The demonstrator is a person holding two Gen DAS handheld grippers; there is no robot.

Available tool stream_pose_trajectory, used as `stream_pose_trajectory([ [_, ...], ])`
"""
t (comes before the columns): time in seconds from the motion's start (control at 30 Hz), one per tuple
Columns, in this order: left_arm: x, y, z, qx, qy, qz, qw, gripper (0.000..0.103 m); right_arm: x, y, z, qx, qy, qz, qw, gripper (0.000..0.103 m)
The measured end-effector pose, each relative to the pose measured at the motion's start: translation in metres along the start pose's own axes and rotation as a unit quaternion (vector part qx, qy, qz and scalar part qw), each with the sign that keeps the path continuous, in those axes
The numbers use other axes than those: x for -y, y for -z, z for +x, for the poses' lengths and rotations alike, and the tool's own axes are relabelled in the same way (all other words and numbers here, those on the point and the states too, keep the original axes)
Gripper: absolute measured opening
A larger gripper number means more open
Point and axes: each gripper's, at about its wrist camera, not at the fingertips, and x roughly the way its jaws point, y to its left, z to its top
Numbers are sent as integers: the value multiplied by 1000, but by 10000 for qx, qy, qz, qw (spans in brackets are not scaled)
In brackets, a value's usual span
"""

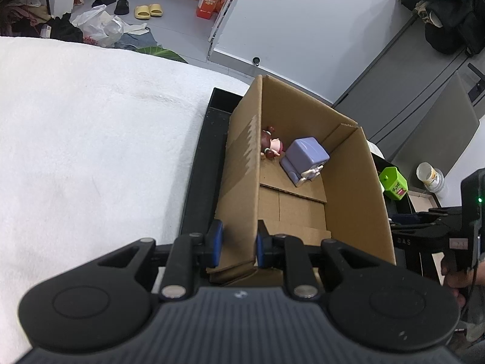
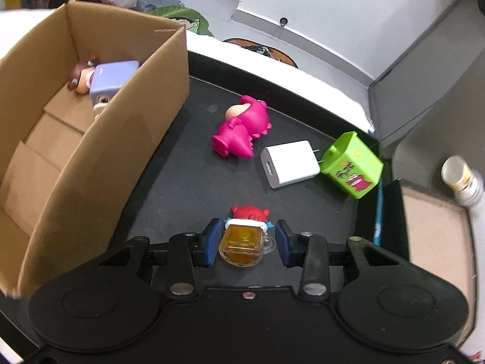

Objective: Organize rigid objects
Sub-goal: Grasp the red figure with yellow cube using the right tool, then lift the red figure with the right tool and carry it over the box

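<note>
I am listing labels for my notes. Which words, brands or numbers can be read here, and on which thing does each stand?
"DAS": pale letters on a black surface right of the cardboard box; the rest is hidden.
Green box: coloured print, too blurred.
White charger, bottle label, orange carton: unreadable.

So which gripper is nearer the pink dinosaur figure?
Right. The right gripper is over the black tray facing the pink dinosaur figure; the left gripper clamps the cardboard box wall.
</note>
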Motion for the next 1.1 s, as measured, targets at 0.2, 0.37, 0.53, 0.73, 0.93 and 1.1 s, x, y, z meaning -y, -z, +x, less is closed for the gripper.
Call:
stream_pose_trajectory([
  [0.2,0,0,0,2,-3,4,10000,19,2,-4,-12,112,177,-251,9995,38],
  [0.37,0,0,-1,10,-2,15,10000,19,-2,-10,-24,244,278,-425,9984,38],
  [0.53,0,1,-1,12,-5,22,10000,19,-5,-19,-41,435,294,-467,9975,38],
  [0.73,0,1,-2,18,0,25,10000,19,-9,-33,-61,660,343,-666,9950,38],
  [0.93,-1,1,-2,22,2,24,10000,19,-16,-54,-80,912,394,-923,9908,38],
  [1.1,-1,1,-2,18,6,21,10000,19,-24,-73,-92,1135,402,-1108,9865,38],
])
